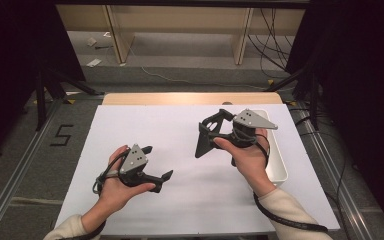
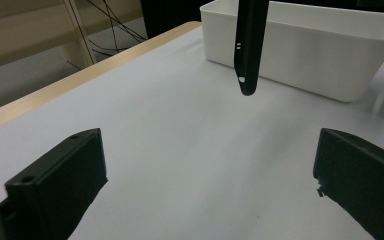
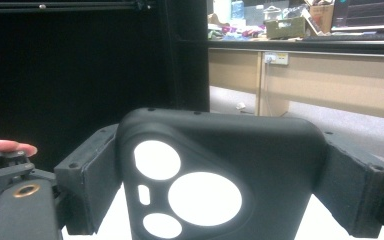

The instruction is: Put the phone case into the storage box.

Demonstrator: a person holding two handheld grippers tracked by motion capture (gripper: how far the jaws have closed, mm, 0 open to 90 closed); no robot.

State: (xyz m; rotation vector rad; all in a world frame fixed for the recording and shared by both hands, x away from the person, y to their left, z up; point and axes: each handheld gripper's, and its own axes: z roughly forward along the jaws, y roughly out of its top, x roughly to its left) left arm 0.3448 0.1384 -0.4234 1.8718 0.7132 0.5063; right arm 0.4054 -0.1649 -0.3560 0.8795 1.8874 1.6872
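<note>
Right tool (image 1: 206,131) grips a black rubbery phone case with camera cutouts (image 3: 215,175); left tool (image 1: 156,162) hangs released. Carry it level toward the white plastic bin (image 1: 279,165) at three o'clock.

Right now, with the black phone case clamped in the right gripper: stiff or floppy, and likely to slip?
The phone case probably flexes: it is a thin shell with large camera cutouts. It looks light, hanging edge-on above the table without sagging. The right gripper grips its two side edges, and the matte surface suggests little slip, though a hard squeeze may bow it.
</note>
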